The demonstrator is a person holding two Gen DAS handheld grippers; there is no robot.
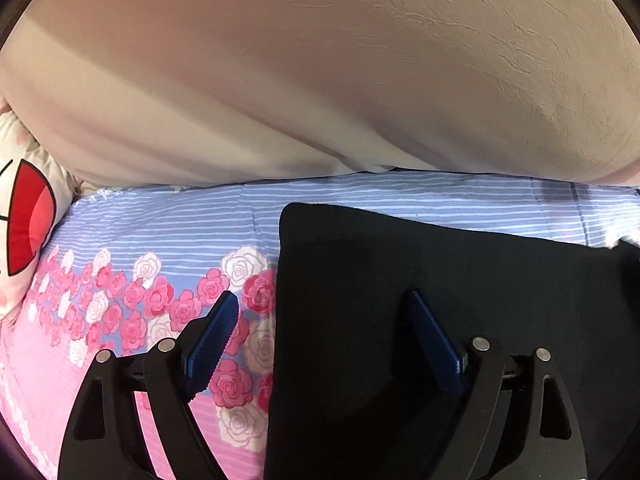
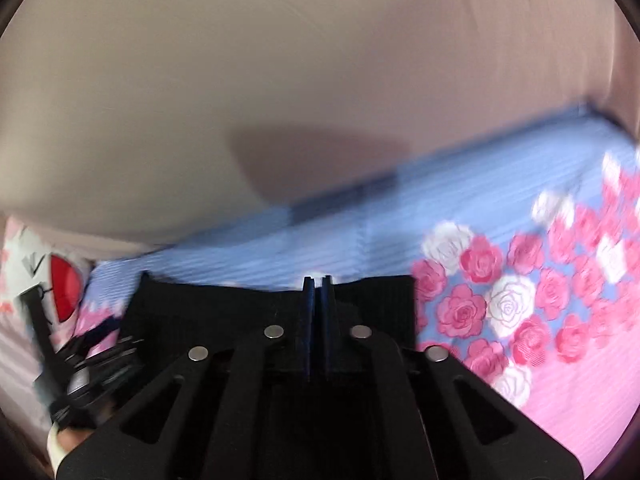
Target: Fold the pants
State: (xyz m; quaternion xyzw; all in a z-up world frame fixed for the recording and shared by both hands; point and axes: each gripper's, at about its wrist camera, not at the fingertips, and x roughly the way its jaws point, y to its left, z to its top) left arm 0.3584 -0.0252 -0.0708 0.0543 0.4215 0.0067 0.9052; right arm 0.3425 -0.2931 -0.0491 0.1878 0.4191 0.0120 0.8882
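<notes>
In the left wrist view, we are holding the left gripper (image 1: 320, 312) with fingers wide apart, straddling the left edge of the black pants (image 1: 460, 280) lying folded on the bed (image 1: 160, 232); nothing is pinched. In the right wrist view, we are keeping the right gripper (image 2: 318, 284) fingers pressed together over the pants' far edge; whether cloth is caught is unclear. We should be squaring edges and smoothing gently.

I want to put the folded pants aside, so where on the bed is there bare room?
Free: the rose-print sheet left of the black pants, up to the pillow; the striped strip between pants and wall; the sheet right of the pants in the right wrist view. Crowded: around the pants, under the left gripper and right gripper.
</notes>
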